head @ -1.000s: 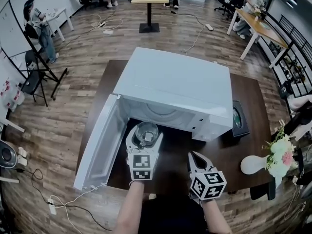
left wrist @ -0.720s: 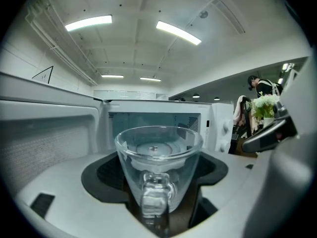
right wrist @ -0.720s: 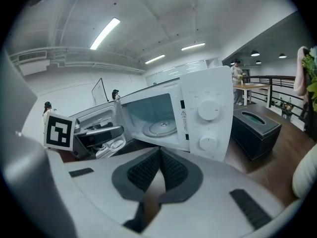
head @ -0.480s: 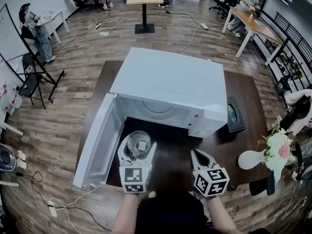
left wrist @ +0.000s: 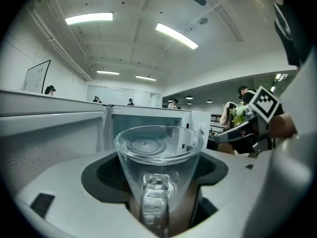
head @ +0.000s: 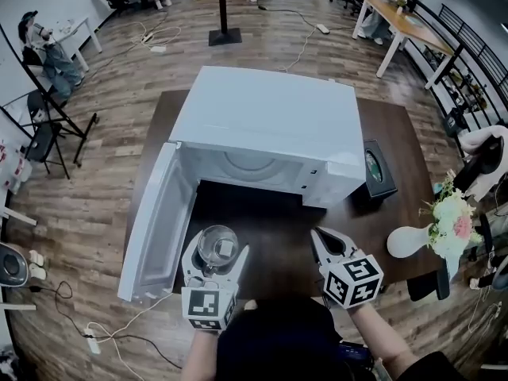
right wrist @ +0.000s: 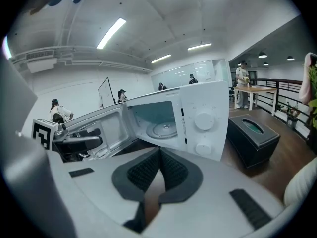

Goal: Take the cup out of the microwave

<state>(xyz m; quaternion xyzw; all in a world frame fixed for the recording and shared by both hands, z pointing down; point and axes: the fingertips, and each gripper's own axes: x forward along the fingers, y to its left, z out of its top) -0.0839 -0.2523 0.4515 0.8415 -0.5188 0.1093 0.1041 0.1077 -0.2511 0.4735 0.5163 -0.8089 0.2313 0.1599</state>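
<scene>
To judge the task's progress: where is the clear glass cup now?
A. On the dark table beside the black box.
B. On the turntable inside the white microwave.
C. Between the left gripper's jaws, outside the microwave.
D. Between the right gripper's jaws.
C: the clear glass cup is clamped between the pads of the left gripper, in front of the open white microwave, not inside it.
</scene>
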